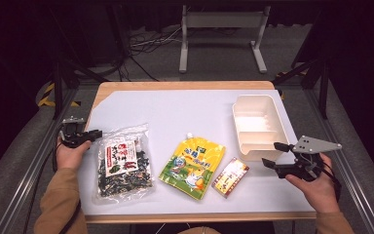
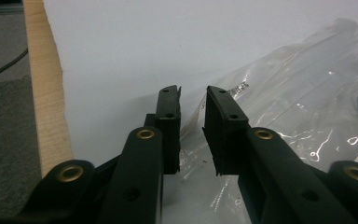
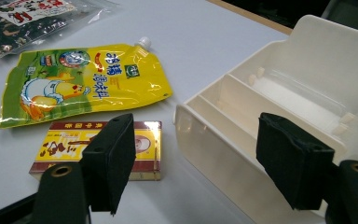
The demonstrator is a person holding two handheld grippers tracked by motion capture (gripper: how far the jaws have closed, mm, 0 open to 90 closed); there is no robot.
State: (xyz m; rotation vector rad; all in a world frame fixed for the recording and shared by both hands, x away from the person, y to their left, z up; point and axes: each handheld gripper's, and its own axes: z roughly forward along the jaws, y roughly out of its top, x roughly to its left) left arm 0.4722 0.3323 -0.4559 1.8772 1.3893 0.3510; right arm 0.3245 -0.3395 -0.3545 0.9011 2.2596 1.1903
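A clear bag of dark dried seaweed (image 1: 123,163) with a red-and-white label lies at the table's left. My left gripper (image 1: 91,134) sits at the bag's upper-left corner. In the left gripper view its jaws (image 2: 192,100) stand a narrow gap apart over the bag's clear top edge (image 2: 298,93). A yellow spout pouch (image 1: 193,165) lies in the middle, and a small yellow-and-red box (image 1: 231,176) to its right. My right gripper (image 1: 272,154) is wide open and holds nothing. It points at the near-left corner of a cream divided container (image 1: 258,126).
A white mat covers the wooden table, whose left edge (image 2: 46,93) runs beside my left gripper. The right gripper view shows the pouch (image 3: 84,79), the small box (image 3: 70,144), the container's wall (image 3: 242,140) and the seaweed bag (image 3: 23,18). Metal frame rails flank the table.
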